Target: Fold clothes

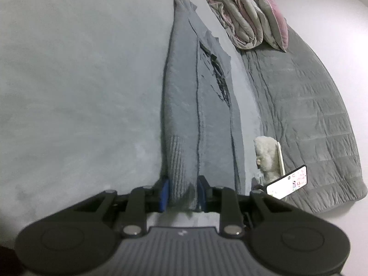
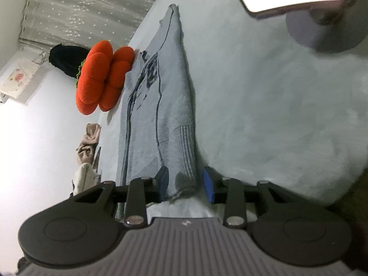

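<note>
Well, we begin with the pale bedsheet (image 1: 69,92), which fills most of both views, and stretched long across it lies the grey sweater (image 1: 184,105), folded into a narrow strip with dark seam lines and a dark sketchy print near its middle. Beyond it in the left wrist view we see a grey quilted blanket (image 1: 310,115) draped over the far edge, and a rolled pink-and-beige duvet (image 1: 241,20) with a pillow leaning on it. In the right wrist view we spot a bright orange pumpkin cushion (image 2: 103,78) just beside the sweater's far edge, in front of a star-dotted curtain (image 2: 87,7). A lit phone (image 1: 287,181) stands on a holder (its screen also glares at the top of the right wrist view). Now the tools: our left gripper (image 1: 182,193) has its blue pads pressed on the ribbed hem at one end of the strip, the cloth bunched tight between them. Our right gripper (image 2: 185,184) straddles the ribbed cuff end; one pad touches the knit, the other stands a little clear, so that one is not clamped.
</note>
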`<state>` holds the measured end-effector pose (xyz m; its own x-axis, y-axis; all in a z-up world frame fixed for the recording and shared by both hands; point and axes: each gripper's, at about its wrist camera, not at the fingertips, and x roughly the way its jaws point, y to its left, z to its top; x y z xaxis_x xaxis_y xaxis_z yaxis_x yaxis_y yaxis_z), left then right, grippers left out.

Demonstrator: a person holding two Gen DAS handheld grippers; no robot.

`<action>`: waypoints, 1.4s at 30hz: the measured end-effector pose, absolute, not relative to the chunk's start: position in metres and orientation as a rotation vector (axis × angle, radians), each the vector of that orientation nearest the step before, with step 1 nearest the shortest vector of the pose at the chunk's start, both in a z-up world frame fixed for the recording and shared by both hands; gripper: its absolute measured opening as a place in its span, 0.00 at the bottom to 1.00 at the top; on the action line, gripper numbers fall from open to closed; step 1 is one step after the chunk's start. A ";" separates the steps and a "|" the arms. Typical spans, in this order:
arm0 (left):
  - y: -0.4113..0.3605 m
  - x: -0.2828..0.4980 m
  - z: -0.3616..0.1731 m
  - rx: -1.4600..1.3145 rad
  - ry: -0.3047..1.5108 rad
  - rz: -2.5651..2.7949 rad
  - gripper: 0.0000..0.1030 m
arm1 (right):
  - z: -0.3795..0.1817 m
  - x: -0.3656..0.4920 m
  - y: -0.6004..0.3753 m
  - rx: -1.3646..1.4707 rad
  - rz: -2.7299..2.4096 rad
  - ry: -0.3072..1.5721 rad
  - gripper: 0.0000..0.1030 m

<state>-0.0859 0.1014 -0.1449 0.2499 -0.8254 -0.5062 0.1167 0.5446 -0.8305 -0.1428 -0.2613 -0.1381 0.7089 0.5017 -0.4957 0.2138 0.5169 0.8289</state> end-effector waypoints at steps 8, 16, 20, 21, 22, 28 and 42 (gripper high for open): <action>0.076 -0.080 -0.138 -0.719 1.152 -0.761 0.18 | -0.131 -0.134 -0.259 0.998 0.259 0.839 0.29; 0.068 -0.067 -0.108 -0.697 1.107 -0.826 0.12 | -0.107 -0.124 -0.254 0.969 0.288 0.799 0.14; 0.065 -0.047 -0.096 -0.748 1.080 -0.822 0.12 | -0.088 -0.107 -0.255 0.952 0.288 0.756 0.14; 0.065 -0.041 -0.094 -0.758 1.075 -0.817 0.12 | -0.084 -0.100 -0.256 0.945 0.283 0.752 0.14; 0.063 -0.035 -0.092 -0.764 1.072 -0.807 0.12 | -0.080 -0.093 -0.256 0.938 0.277 0.748 0.14; 0.044 0.011 -0.091 -0.795 1.079 -0.743 0.12 | -0.066 -0.032 -0.255 0.895 0.196 0.767 0.14; 0.038 0.063 -0.107 -0.783 0.956 -0.719 0.36 | -0.099 0.040 -0.290 0.996 0.126 0.676 0.22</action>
<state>0.0632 0.0385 -0.1065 0.3985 -0.8124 -0.4257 0.1829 0.5252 -0.8311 0.0396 -0.2902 -0.0994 0.7909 0.3947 -0.4677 0.2004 0.5550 0.8073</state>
